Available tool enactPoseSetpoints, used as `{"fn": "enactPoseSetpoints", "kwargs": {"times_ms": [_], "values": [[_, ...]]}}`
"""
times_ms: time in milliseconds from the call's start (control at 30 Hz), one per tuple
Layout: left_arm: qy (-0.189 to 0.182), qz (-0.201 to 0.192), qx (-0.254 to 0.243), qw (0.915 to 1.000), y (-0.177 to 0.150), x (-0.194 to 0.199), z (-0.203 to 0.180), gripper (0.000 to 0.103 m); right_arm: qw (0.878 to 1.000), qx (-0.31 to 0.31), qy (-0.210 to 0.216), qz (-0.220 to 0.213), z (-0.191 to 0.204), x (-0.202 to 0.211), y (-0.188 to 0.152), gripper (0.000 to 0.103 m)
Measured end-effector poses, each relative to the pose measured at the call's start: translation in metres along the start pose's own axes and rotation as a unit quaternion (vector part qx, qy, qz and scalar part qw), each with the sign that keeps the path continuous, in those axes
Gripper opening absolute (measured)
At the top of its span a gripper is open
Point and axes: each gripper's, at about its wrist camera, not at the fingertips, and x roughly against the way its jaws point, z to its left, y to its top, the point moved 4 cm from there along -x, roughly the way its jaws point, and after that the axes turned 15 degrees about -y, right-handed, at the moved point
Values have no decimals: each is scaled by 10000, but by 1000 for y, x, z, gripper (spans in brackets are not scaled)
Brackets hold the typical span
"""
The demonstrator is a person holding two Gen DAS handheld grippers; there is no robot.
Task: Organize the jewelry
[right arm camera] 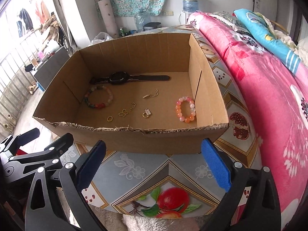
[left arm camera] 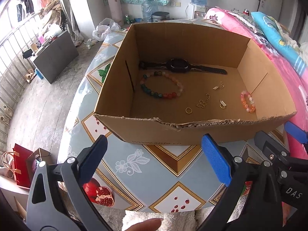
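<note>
An open cardboard box [left arm camera: 192, 132] [right arm camera: 134, 136] stands on the patterned table. Inside lie a black watch [left arm camera: 179, 66] [right arm camera: 119, 79], a multicolour bead bracelet [left arm camera: 161, 85] [right arm camera: 98, 98], a small pink-orange bead bracelet [left arm camera: 248, 101] [right arm camera: 185, 108], a gold ring [left arm camera: 188, 110] [right arm camera: 110, 118], a gold butterfly charm [left arm camera: 201, 104] [right arm camera: 123, 113], a gold clasp [left arm camera: 222, 103] [right arm camera: 147, 113] and a gold chain piece [left arm camera: 218, 86] [right arm camera: 151, 94]. My left gripper [left arm camera: 154, 159] is open and empty, in front of the box. My right gripper [right arm camera: 154, 161] is open and empty, beside it.
The table [left arm camera: 154, 169] [right arm camera: 154, 173] has a fruit-print cloth. A pink blanket [right arm camera: 269, 96] [left arm camera: 300, 88] lies along the right. A red bag [left arm camera: 21, 165] sits on the floor at left. A fingertip [left arm camera: 146, 224] shows at the bottom.
</note>
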Motion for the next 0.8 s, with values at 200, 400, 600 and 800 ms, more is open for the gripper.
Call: {"fn": "enactPoseSetpoints", "kwargs": {"times_ms": [200,400,600,800], "values": [[-45,43,6,10000,1,-2,-2,94,10000,-72,-43,53,-3,-3,2,96],[-100,64,15,9999,1,-2,-2,94,9999,-128,-72,83,-5,-7,2,96],[-119,98,17,9999,2,-3,-4,94,9998,-158,-69,118,-6,-8,1,96],[-105,145,23,9998,2,-6,-5,94,9997,-172,-87,156,-7,-10,0,96]]}}
